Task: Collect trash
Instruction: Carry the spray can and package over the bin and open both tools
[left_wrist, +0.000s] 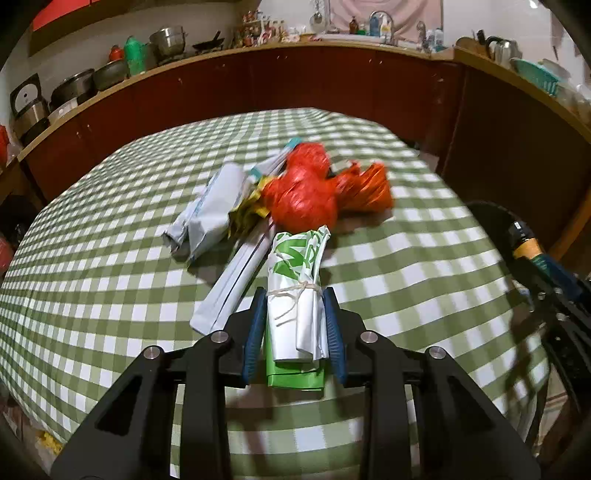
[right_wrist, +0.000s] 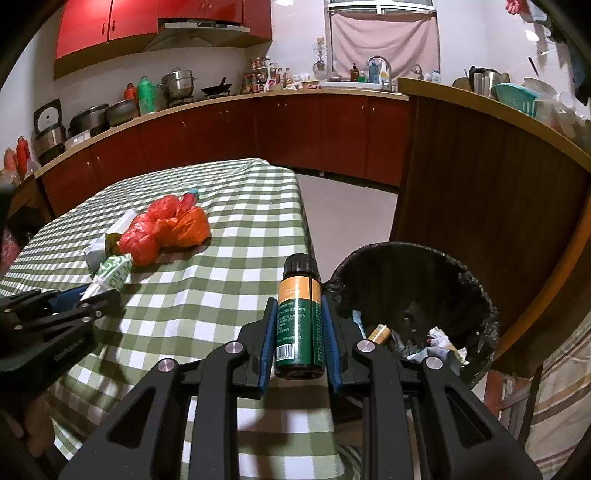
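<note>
My left gripper (left_wrist: 295, 292) is shut on a rolled green-and-white plastic bag (left_wrist: 295, 266) tied with string, at the near side of the checked table (left_wrist: 110, 258). Just beyond it lie a crumpled red plastic bag (left_wrist: 303, 195), a grey-white packet (left_wrist: 210, 210) and a long white wrapper (left_wrist: 229, 284). My right gripper (right_wrist: 299, 301) is shut on a small bottle (right_wrist: 299, 314) with a green and orange label and a black cap, held near the table's right edge. To the right of it stands a bin with a black liner (right_wrist: 406, 273), with several scraps inside.
A wooden counter (right_wrist: 480, 177) rises behind the bin, and dark red cabinets (right_wrist: 258, 129) run along the back wall under a worktop crowded with pots. Bare floor (right_wrist: 351, 214) lies between table and cabinets. The left gripper (right_wrist: 85, 299) shows at the left of the right wrist view.
</note>
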